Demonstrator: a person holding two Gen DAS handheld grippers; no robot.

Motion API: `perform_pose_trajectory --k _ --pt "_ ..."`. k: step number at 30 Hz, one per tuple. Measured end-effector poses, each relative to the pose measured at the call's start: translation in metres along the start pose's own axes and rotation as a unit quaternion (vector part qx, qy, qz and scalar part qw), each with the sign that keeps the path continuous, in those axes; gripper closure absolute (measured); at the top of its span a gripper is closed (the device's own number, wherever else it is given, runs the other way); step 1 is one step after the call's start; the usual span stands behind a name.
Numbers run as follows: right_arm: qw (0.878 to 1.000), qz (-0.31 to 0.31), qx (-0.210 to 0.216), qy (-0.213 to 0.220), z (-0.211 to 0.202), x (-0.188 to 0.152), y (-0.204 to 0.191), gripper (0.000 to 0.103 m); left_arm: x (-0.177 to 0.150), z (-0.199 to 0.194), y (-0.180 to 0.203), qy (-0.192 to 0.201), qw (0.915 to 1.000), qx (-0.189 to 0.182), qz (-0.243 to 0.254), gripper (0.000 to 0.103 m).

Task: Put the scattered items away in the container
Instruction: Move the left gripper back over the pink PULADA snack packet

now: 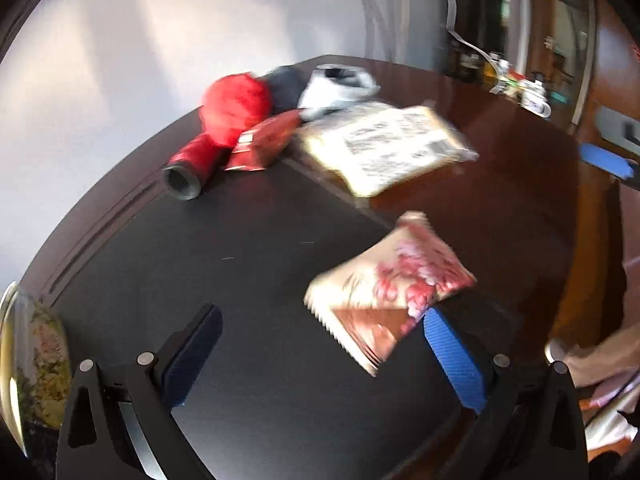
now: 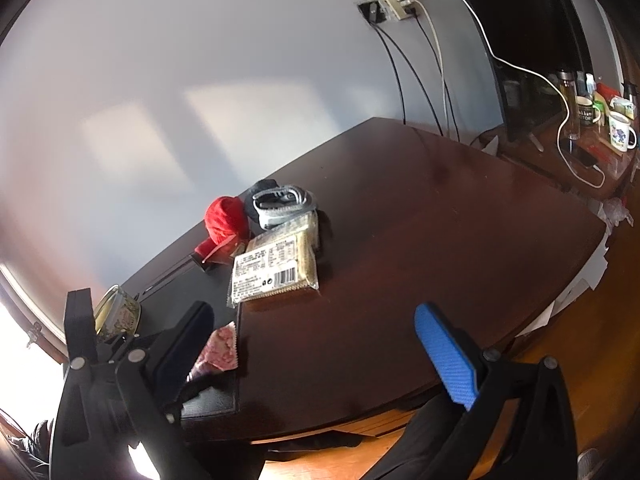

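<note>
Pink-and-cream snack packet (image 1: 390,286) lies loose beside the left gripper (image 1: 320,354), whose jaws gape empty; the right gripper (image 2: 316,344) likewise. The tin container (image 1: 34,364) sits far left. Risk: slick foil slipping from a shallow edge pinch.

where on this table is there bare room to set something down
Free: the brown tabletop right of the barcode packet, out to the far corner. Also the black mat between the red bottle and pink snack bag. Crowded: the back-left cluster around the red cloth.
</note>
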State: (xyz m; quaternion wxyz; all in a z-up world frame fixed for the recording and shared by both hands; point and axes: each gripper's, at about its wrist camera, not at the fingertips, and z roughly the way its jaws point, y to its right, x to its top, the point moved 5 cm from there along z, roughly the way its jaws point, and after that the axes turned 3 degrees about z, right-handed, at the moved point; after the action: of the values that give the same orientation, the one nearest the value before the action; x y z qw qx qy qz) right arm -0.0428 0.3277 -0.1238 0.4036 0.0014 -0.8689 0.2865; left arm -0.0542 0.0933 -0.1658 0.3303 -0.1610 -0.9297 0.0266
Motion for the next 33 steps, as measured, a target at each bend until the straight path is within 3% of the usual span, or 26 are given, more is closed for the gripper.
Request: perform_pose_trajectory --k 2,4,7,10,13,16,19,24,33 --pt "1.000 -0.006 0.006 0.002 0.002 0.000 -0.002 0.000 0.002 -0.006 -0.007 0.012 0.9993 -0.029 -0.022 0.001" --pt "1.000 -0.026 0.017 -0.005 0.008 0.000 -0.009 0.000 0.007 -0.011 -0.002 0.024 0.9982 -0.054 -0.009 0.001" --pt "0.998 -0.064 0.013 -0.019 0.015 -0.002 -0.017 0.000 0.016 -0.020 0.018 0.054 0.9926 -0.090 0.062 0.001" --pt "0.997 -0.069 0.017 -0.013 0.010 -0.002 -0.017 0.000 0.022 -0.028 0.036 0.076 0.9792 -0.121 0.144 0.001" --pt "0.999 -0.046 0.017 -0.010 0.009 -0.006 -0.009 0.000 0.023 -0.032 0.048 0.085 0.9594 -0.141 0.229 0.001" --pt "1.000 -0.023 0.017 -0.009 0.008 -0.010 -0.001 0.000 0.023 -0.025 0.058 0.075 0.9417 -0.127 0.302 0.001" --pt "1.000 -0.012 0.017 -0.014 0.010 -0.011 0.002 0.000 0.027 -0.015 0.058 0.066 0.9308 -0.126 0.337 0.001" --pt "0.999 -0.028 0.027 -0.015 0.010 -0.010 -0.006 0.000 0.024 -0.002 0.054 0.035 0.9242 -0.140 0.353 0.001" --pt "0.998 -0.037 0.029 -0.030 0.026 -0.010 -0.007 0.000 0.022 0.007 0.034 0.011 0.9367 -0.178 0.301 0.001"
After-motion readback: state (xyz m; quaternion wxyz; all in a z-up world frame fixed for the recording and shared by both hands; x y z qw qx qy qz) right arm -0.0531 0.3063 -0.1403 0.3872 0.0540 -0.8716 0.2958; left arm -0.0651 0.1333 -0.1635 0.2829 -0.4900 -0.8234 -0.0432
